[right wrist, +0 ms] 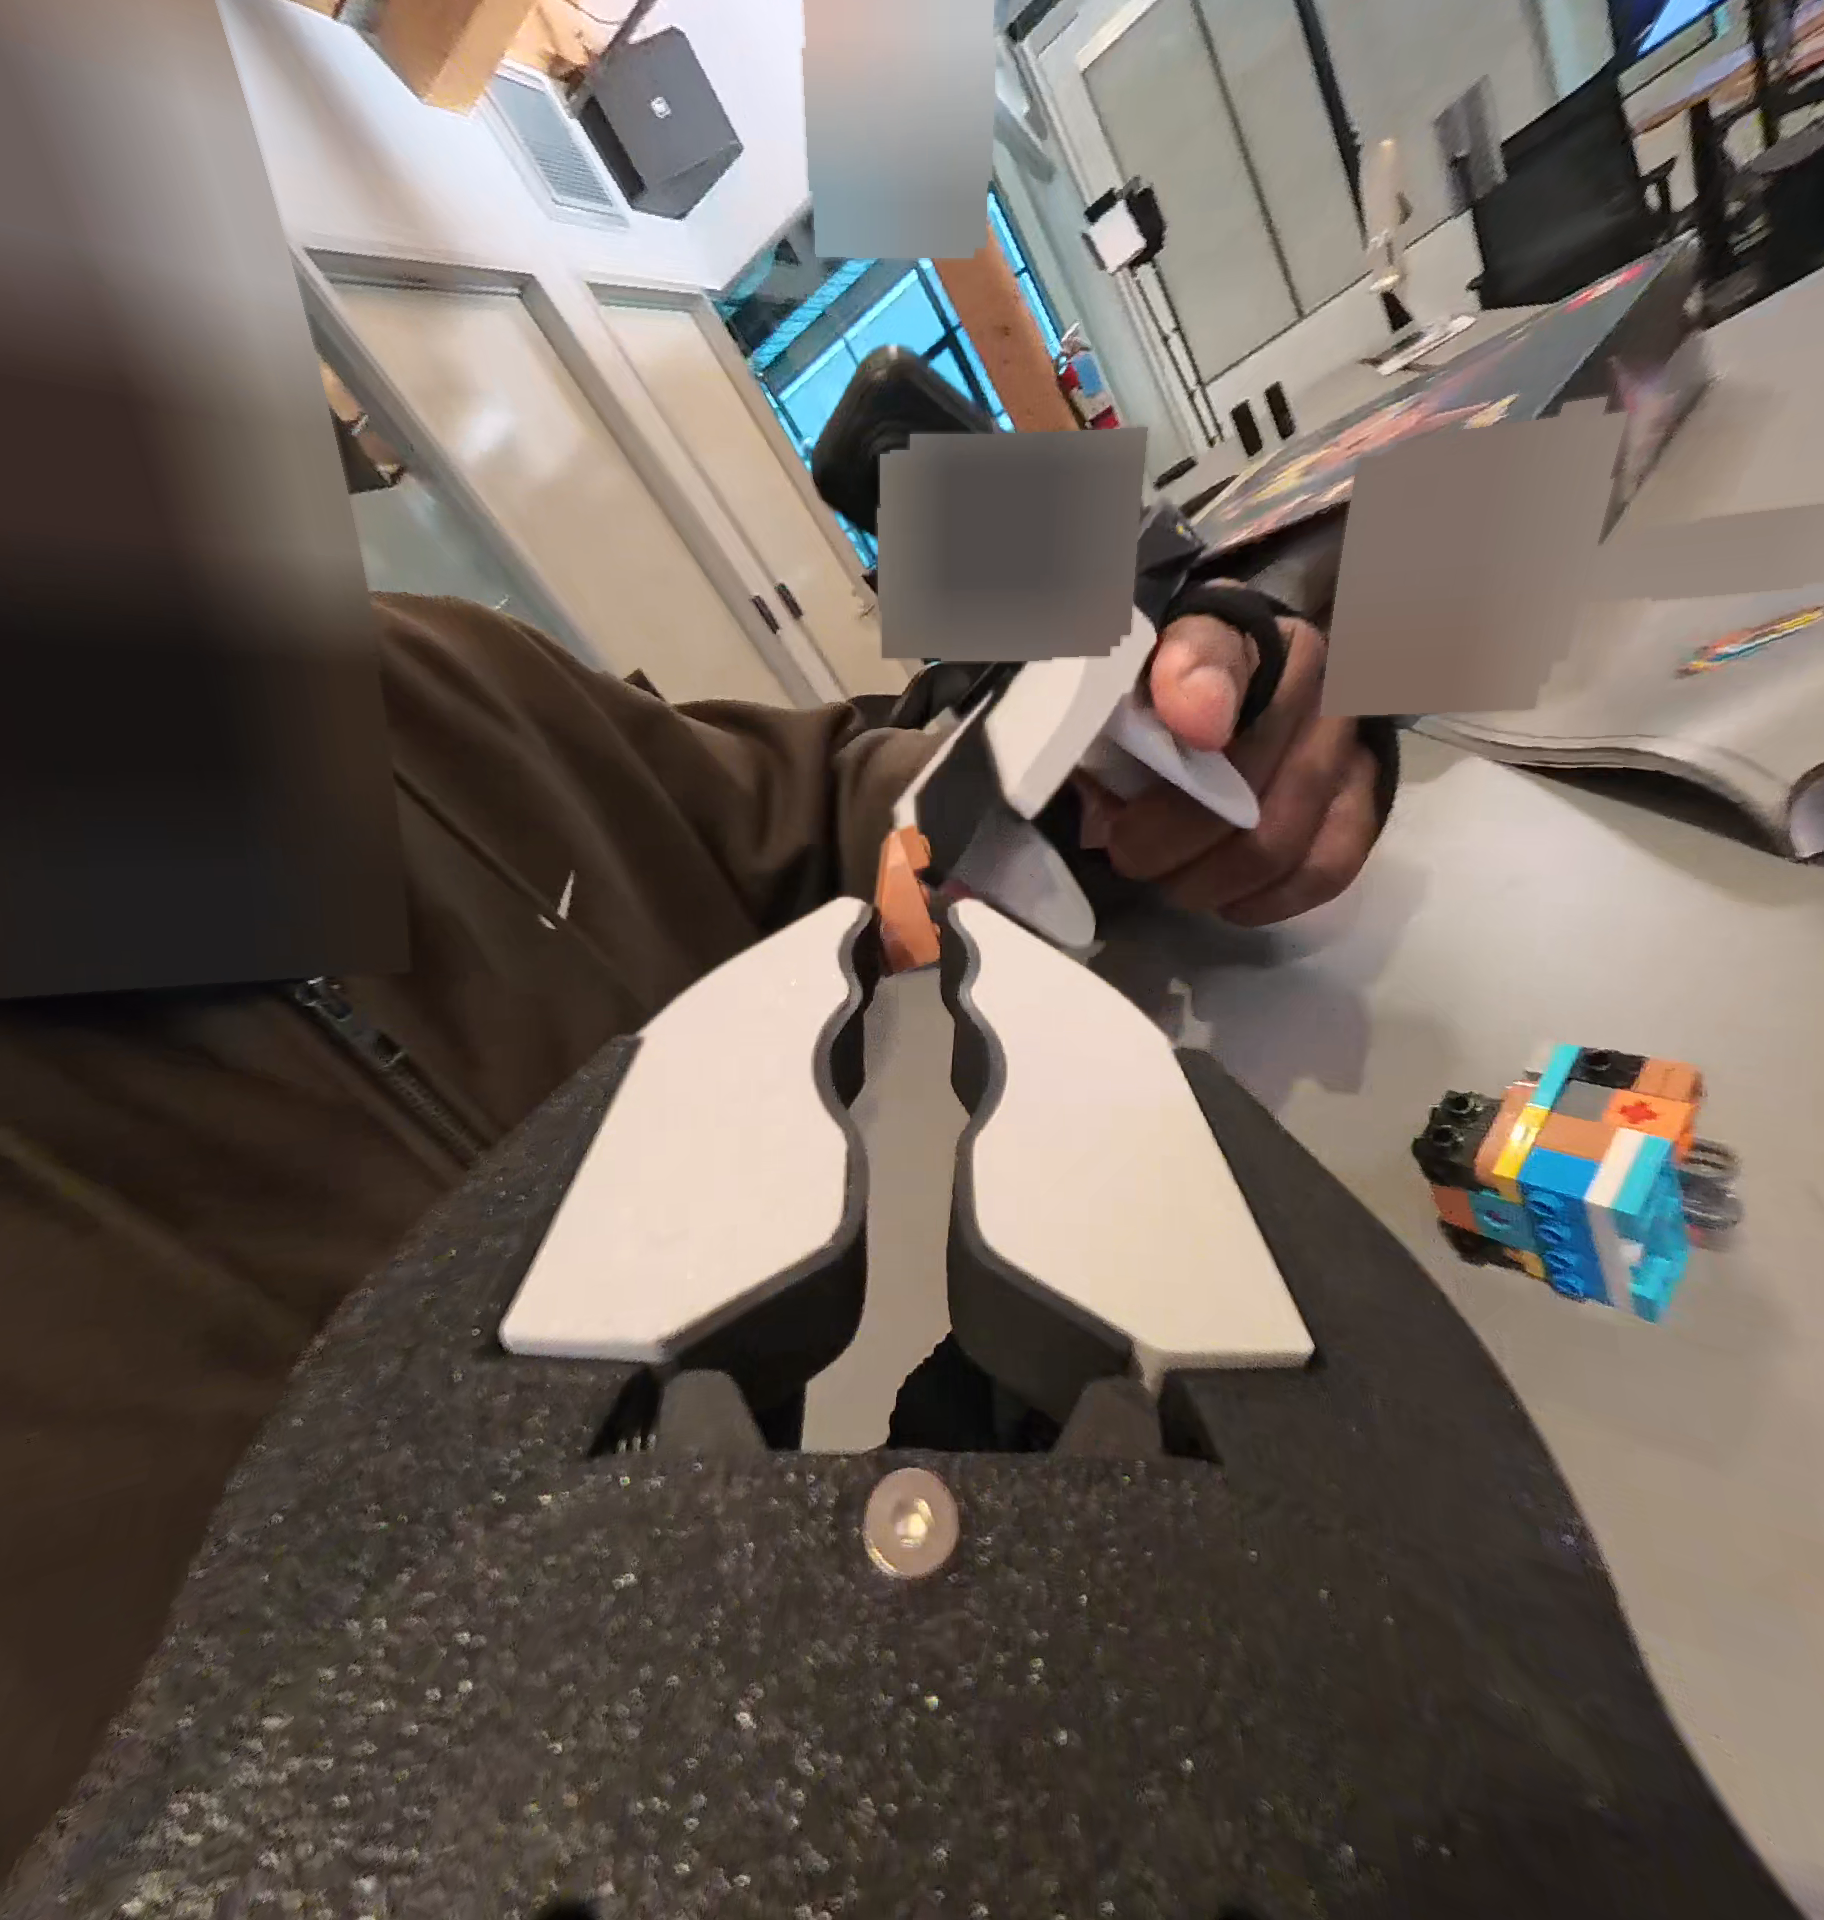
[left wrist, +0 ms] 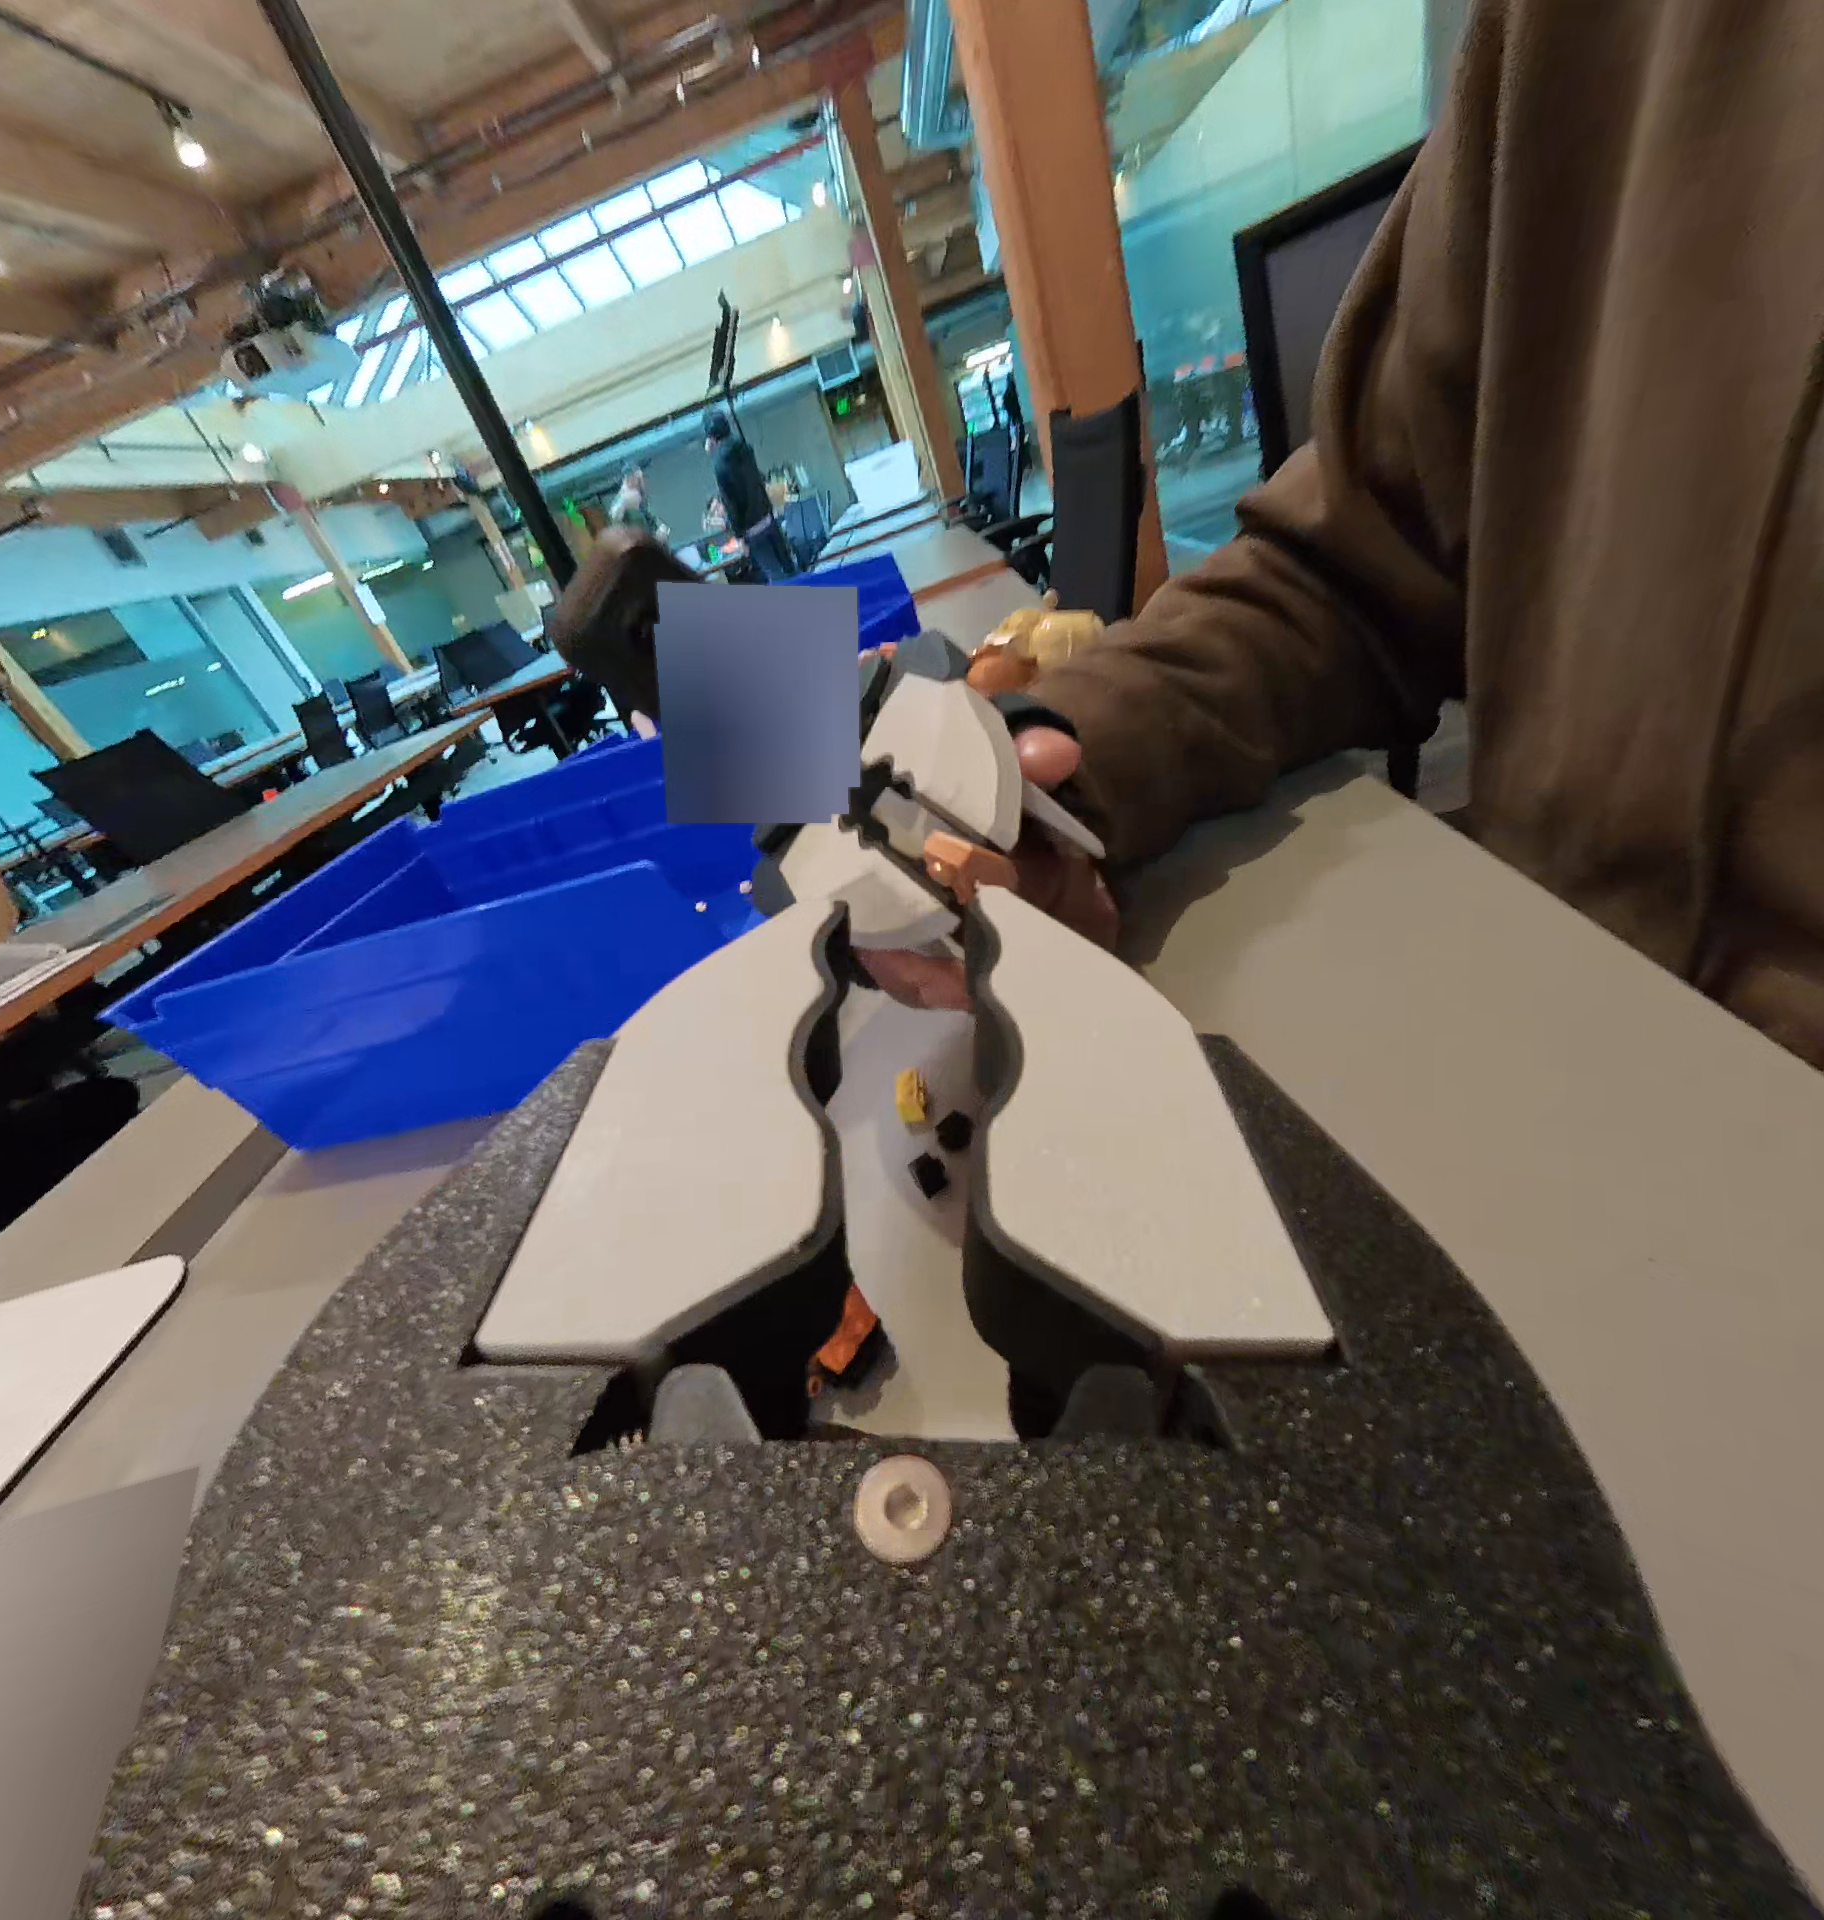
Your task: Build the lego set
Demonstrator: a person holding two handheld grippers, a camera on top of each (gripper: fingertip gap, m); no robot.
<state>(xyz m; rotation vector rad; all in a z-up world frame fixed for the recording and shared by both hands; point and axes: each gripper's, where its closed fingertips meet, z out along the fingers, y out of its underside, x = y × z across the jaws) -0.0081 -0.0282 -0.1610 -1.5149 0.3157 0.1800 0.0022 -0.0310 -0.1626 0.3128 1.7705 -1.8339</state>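
The right gripper [right wrist: 905,927] has its jaws drawn close together, a narrow gap left between them, and a small brown brick [right wrist: 908,899] sits pinched between the tips, raised above the tabletop [right wrist: 1510,1558]. The left gripper [left wrist: 903,923] has its jaws parted a little wider, with nothing seen between them; in its own view the brown brick shows just past the tips at 1 o'clock, at the end of the other tool. In the right wrist view the far tool's tip meets the top of the brick at 12 o'clock, though whether it presses on the brick cannot be told. A hand [right wrist: 1251,790] grips that far tool at 2 o'clock, and a brown sleeve [right wrist: 627,790] runs off toward 10 o'clock. Through the gap of the left jaws, toward 6 o'clock, a yellow piece [left wrist: 913,1096], two small black pieces [left wrist: 939,1153] and an orange piece [left wrist: 846,1340] lie loose on the grey surface. In the right wrist view a partly built block [right wrist: 1583,1174] of blue, orange, white and black bricks lies on its side at 4 o'clock, well apart from the jaws, and an open booklet [right wrist: 1718,769] lies at 2 o'clock. Blue bins [left wrist: 420,987] stand at 9 o'clock in the left wrist view.
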